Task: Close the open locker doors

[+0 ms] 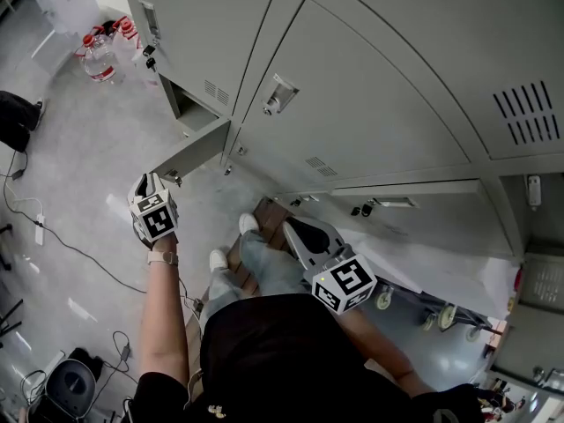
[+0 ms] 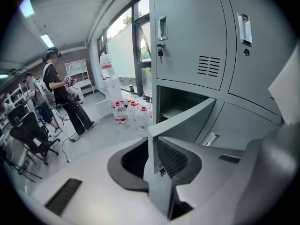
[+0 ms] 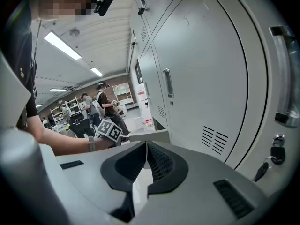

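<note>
Left gripper [image 2: 157, 159] is clamped on the free edge of the open locker door [image 2: 187, 118], in the lower row at the left end of the locker bank [image 1: 397, 86]. If swung carelessly, the door may slam or its thin edge may slip from the pads. The right gripper [image 3: 146, 150] is closed on nothing. The door's hinges cannot be made out.

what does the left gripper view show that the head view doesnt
Only the left gripper view: the left hand-held gripper closed on the edge of the open locker door, and a person standing across the room. Only the head view: the right hand-held gripper, the wearer's shoes, a floor cable. Both: that door, its open compartment, the water bottles.
</note>
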